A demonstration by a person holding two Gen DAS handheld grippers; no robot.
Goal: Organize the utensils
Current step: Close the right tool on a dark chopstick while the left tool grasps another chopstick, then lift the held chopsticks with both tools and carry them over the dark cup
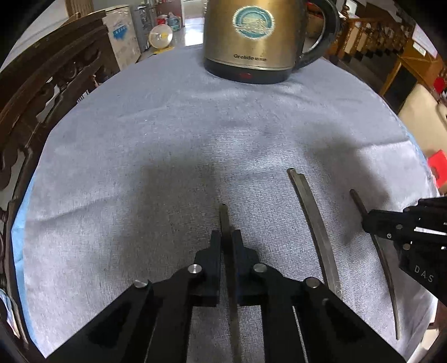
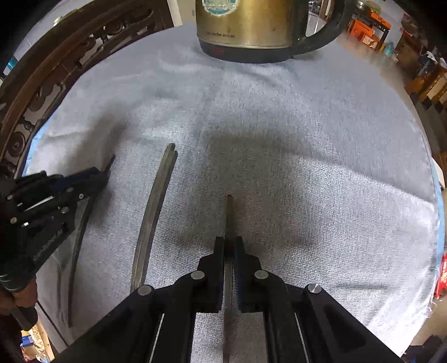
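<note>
Thin dark metal chopsticks lie on a grey cloth point(image 1: 195, 134). My left gripper point(image 1: 225, 237) is shut on one chopstick point(image 1: 223, 215), whose tip sticks out ahead of the fingers; this gripper also shows in the right wrist view point(image 2: 104, 174). My right gripper point(image 2: 229, 243) is shut on another chopstick point(image 2: 229, 212); it also shows in the left wrist view point(image 1: 366, 220). Between the grippers a pair of chopsticks point(image 1: 313, 217) lies side by side on the cloth, also seen in the right wrist view point(image 2: 156, 212).
A brass-coloured electric kettle point(image 1: 251, 39) with a black handle stands at the far edge of the cloth, also in the right wrist view point(image 2: 251, 25). A carved dark wooden chair back point(image 1: 50, 83) curves along the left. Wooden furniture stands at the right.
</note>
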